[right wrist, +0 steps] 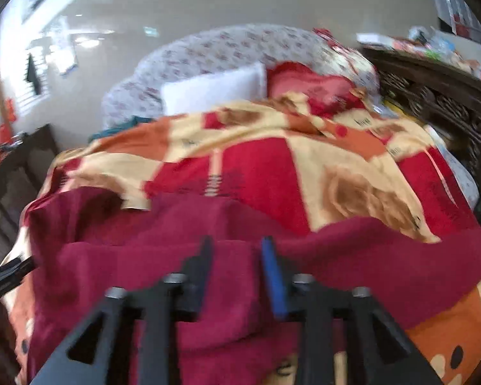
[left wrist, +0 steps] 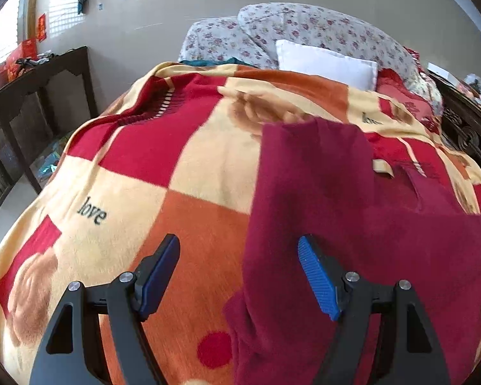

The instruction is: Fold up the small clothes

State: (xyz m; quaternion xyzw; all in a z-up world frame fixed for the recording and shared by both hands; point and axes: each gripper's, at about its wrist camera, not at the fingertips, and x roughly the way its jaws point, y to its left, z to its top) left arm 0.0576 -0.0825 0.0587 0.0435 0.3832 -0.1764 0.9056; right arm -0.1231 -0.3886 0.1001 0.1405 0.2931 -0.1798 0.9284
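Nearest your cameras are the grippers. Beneath them, the checked blanket (left wrist: 138,160) covers the bed; the maroon garment (left wrist: 352,211) lies spread on it, toward your right in the left wrist view. Your left gripper (left wrist: 239,250) hovers over the garment's left edge, jaws wide apart, empty. Your right gripper (right wrist: 237,256) sits above the maroon cloth, jaws parted, nothing pinched.
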